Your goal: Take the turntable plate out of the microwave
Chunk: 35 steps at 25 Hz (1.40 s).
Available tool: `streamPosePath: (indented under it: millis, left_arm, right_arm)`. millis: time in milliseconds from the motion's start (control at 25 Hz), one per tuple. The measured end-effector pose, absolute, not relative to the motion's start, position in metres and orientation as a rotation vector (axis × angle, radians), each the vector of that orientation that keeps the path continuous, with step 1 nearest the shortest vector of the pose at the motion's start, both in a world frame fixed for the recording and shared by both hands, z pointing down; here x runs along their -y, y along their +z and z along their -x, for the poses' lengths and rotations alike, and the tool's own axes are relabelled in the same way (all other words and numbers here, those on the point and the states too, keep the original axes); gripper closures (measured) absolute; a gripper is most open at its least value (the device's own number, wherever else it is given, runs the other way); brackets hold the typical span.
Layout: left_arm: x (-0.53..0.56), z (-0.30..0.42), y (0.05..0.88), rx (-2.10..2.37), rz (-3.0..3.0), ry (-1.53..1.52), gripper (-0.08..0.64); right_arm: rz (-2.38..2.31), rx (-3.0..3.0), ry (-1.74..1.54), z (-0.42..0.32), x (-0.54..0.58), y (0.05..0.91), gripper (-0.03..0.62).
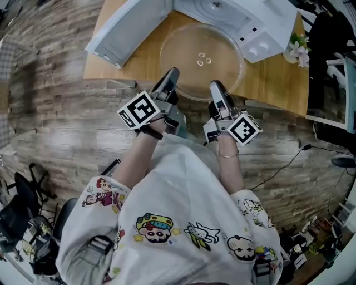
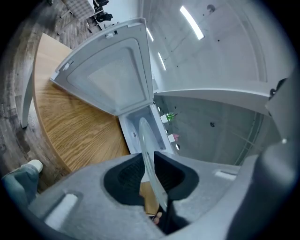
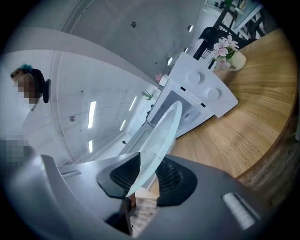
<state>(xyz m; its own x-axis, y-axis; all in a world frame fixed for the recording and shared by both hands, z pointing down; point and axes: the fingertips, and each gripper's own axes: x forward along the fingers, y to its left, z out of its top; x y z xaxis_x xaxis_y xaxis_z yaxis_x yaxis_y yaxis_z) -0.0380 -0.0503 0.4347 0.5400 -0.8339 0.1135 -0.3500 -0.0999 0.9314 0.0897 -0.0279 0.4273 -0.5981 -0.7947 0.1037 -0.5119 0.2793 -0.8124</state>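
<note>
The clear glass turntable plate (image 1: 201, 61) hangs level over the wooden table (image 1: 267, 83), in front of the white microwave (image 1: 239, 16) whose door (image 1: 130, 25) stands swung open to the left. My left gripper (image 1: 171, 75) is shut on the plate's near left rim and my right gripper (image 1: 216, 88) on its near right rim. In the left gripper view the plate (image 2: 149, 154) runs edge-on between the pads of the left gripper (image 2: 149, 176). The right gripper view shows the plate (image 3: 161, 136) clamped likewise in the right gripper (image 3: 145, 176).
A small pot of flowers (image 1: 297, 47) stands on the table right of the microwave, near its control knobs (image 3: 206, 86). A black cable (image 1: 283, 167) lies on the wood floor at right, and a dark office chair (image 1: 22, 206) sits at lower left.
</note>
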Motion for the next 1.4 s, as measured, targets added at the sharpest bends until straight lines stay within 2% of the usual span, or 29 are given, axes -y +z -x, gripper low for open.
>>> streamPosePath:
  millis: [560,1400]
  left_arm:
    - [0.001,0.056,0.413,0.997,-1.681,-0.526,0.5]
    - [0.019,0.063,0.389,0.921,-1.767,-0.499,0.5]
  right_arm:
    - [1.173,-2.251,-1.245,-0.071,-0.019,0.405,0.476]
    - [1.181,-2.187,-1.198,-0.061,-0.008,0.385,0.474]
